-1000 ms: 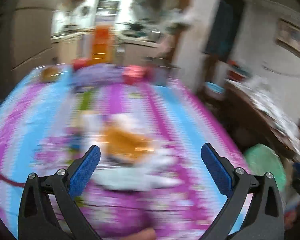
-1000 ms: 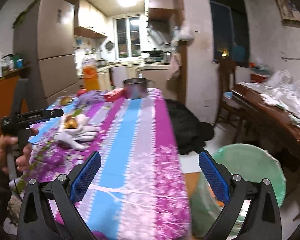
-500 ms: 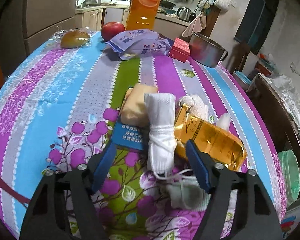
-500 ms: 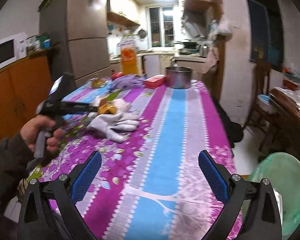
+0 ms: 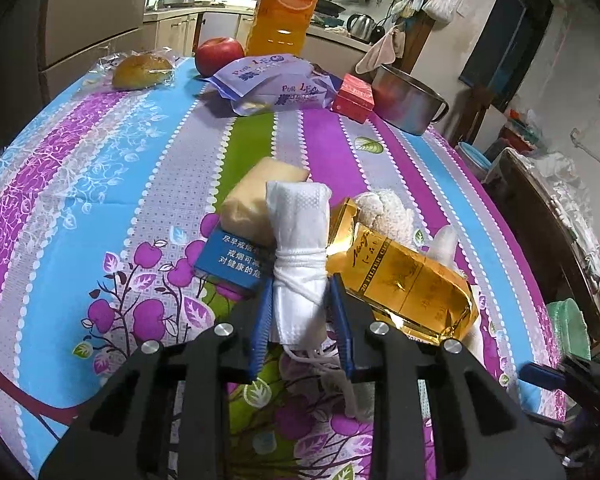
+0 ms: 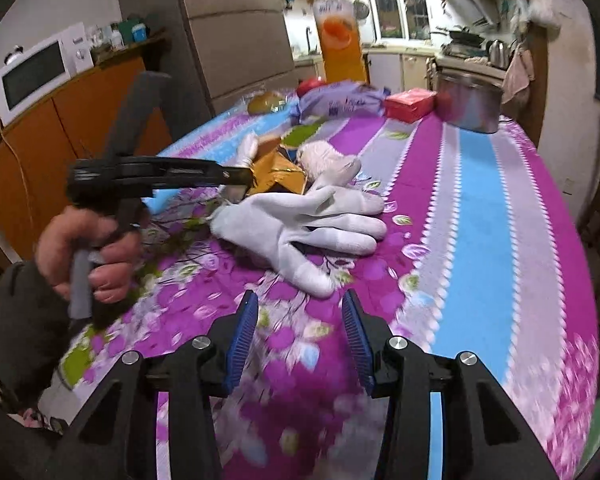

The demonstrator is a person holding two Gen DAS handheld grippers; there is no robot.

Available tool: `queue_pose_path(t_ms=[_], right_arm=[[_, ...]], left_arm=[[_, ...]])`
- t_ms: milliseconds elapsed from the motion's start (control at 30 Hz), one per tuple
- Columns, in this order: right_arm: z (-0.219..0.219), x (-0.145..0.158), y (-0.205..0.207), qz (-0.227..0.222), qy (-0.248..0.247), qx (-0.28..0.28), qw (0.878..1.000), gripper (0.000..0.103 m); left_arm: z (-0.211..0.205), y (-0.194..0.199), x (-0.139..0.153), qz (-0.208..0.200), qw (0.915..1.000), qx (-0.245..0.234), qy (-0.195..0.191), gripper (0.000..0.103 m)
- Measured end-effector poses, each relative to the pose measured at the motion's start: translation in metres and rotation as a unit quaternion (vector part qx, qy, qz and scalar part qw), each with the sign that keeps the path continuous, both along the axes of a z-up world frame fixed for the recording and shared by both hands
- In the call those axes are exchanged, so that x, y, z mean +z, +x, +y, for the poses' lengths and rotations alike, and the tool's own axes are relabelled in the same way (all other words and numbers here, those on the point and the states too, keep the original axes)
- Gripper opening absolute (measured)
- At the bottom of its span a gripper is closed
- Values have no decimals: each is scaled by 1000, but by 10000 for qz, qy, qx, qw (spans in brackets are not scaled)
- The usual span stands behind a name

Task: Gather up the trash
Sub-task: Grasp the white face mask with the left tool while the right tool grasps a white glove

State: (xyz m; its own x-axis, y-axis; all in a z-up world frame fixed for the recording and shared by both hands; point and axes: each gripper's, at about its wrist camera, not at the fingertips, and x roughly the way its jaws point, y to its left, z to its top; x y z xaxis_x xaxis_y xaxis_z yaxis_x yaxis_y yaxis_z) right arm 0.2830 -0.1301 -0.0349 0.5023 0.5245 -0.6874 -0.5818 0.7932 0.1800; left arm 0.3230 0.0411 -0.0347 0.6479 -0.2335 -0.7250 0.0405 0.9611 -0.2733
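Note:
My left gripper (image 5: 300,300) is shut on a rolled white face mask (image 5: 298,236) tied with its own string, in the pile of trash on the table. Beside the mask lie a blue cigarette pack (image 5: 236,258), a yellowish block (image 5: 252,196), a crumpled gold cigarette wrapper (image 5: 404,284) and a white cotton glove (image 5: 384,210). My right gripper (image 6: 300,320) is half open and empty, just short of a grey-white glove (image 6: 300,228). The right wrist view shows the left gripper (image 6: 228,176) from the side at the pile.
At the far end of the table stand a wrapped bun (image 5: 142,70), an apple (image 5: 218,50), an orange juice bottle (image 5: 284,4), a purple snack bag (image 5: 276,82), a red box (image 5: 354,98) and a steel pot (image 5: 408,100). A green bin (image 5: 568,324) stands past the table's right edge.
My left gripper closed on the rolled mask. My right gripper narrowed from wide open to half open and swung left toward the grey-white glove.

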Motion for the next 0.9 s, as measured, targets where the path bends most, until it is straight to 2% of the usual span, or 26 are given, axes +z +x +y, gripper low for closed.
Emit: queue_pose_path(t_ms=[200,333,367,433,533,633,800,900], right_arm=[[17,-15,23,131,-322,19,9994,35],[16,-18,26,152,-291,4,9995,20],[16,-18,26,143,-298,11,9995,19],[12,-15,23,76,-219,-64,9997,9],[1,2,14,-166,19,-221,9996,5],[-13,35,-1,-591,307,-416,9969,4],[-31,97,-22,-1304,568,-648,9877,4],[-40,127,-32,-1585,645,-737,9825,4]], left_arm=[[3,0,-1,-36,9999,-39,-124,27],[2,0,-2,-43,9998,-70,-186,27],[2,0,-2,-44,9998,-79,-193,27],[0,0,-2,-39,9997,-108,-198,27],[0,-3,1,-85,9996,-126,-217,26],[-1,-10,12,-270,9995,-120,-146,26],[-6,-30,49,-770,9969,-180,-1,26],[-15,-41,73,-1000,9945,-302,80,26]])
